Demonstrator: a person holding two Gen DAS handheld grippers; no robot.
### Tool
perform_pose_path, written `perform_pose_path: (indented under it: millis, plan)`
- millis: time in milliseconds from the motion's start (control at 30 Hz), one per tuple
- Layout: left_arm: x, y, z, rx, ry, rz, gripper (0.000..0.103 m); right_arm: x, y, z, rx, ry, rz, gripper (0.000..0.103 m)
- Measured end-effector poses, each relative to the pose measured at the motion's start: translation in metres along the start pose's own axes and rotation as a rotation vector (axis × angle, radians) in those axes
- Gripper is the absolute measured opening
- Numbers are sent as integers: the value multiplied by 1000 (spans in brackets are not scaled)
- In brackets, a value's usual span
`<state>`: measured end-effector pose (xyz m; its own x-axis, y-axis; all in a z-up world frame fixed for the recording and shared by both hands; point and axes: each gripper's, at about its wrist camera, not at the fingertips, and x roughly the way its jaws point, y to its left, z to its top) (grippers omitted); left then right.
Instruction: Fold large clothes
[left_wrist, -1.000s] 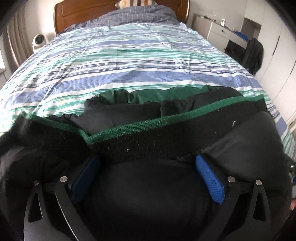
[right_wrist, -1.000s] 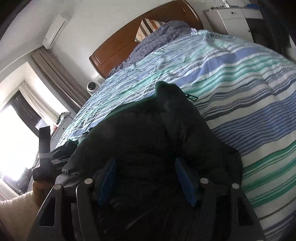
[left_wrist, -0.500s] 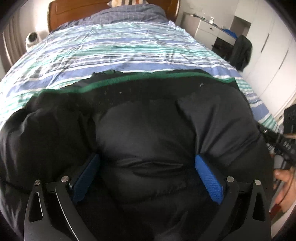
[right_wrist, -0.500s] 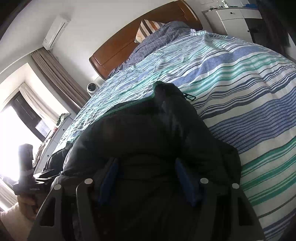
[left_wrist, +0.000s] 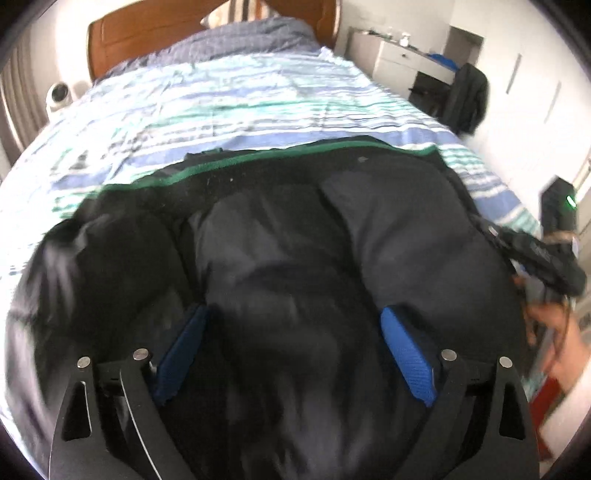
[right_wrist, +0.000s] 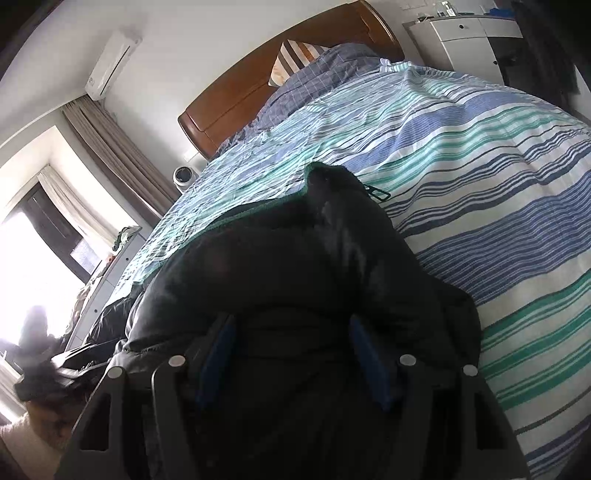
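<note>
Black padded jacket (left_wrist: 295, 258) with a green-edged hem lies across the near end of the bed, on the striped duvet (left_wrist: 229, 110). Left wrist view: the left gripper (left_wrist: 293, 350) has its blue pads spread wide, a thick bulge of jacket fabric between them; whether they grip it cannot be told. Wooden headboard (left_wrist: 147, 29), a white cabinet (left_wrist: 399, 62) and a dark garment (left_wrist: 467, 96) hanging beside it stand beyond the bed. The other handheld device shows blurred at the right edge. Compared with one second earlier, the green lining is no longer exposed and the hem sits further up the bed.

Right wrist view: the right gripper (right_wrist: 295, 358) is likewise spread around bunched jacket (right_wrist: 295, 277); grip undetermined. A wall air conditioner (right_wrist: 110, 62), curtains (right_wrist: 110, 155) and a bright window lie left. The jacket's position matches the earlier frame closely.
</note>
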<state>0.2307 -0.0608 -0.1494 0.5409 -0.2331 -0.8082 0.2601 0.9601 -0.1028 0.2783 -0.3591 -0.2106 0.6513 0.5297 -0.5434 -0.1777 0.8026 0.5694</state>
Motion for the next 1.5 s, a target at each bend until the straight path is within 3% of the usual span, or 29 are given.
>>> perform_pose_path:
  millis: [133,267,400,467,533,667,867,933,1000,1100,1167,1267,1333,1500]
  plan:
    - [-1,-6,-24,0,-4,1,95,-1,-2,-1,-4,-2,0,65]
    - [20,-10,-30,28,-8,36,98,0,-1,0,-12,7,-13,65]
    - [14,-11,-29,24,3,36,97,-2,3,5,-13,37,-49,65]
    - [-8,-10,-32,16,0,7,92,-14,10,6,-9,44,-91,65]
    - [-30,-9,-44,27,-23,-31,93,-37,17,3,5,28,-81,65]
    - [-35,-22,-72,116,-29,7,95,-86,20,-10,8,-7,-47,65]
    - [-20,-32,-80,127,-72,59,100,-153,-9,-50,186,-18,-68,66]
    - [-31,-32,-74,135,-47,54,98,-172,-22,-68,257,-13,-84,67]
    - [-53,-29,-68,125,-92,27,98,-182,-35,-85,348,-4,-64,73]
    - [-75,-28,-61,117,-155,-45,98,-175,-50,-106,517,26,57,78]
    - [-79,-40,-59,161,-172,-132,98,-160,-52,-109,558,41,107,78]
    - [-57,-64,-64,275,-109,-170,98,-132,-42,-100,515,89,62,78]
    - [-33,-72,-70,301,-41,-153,98,-120,-37,-97,507,112,2,81]
    - [-16,-71,-75,268,-10,-179,102,-100,-35,-81,587,23,7,85]
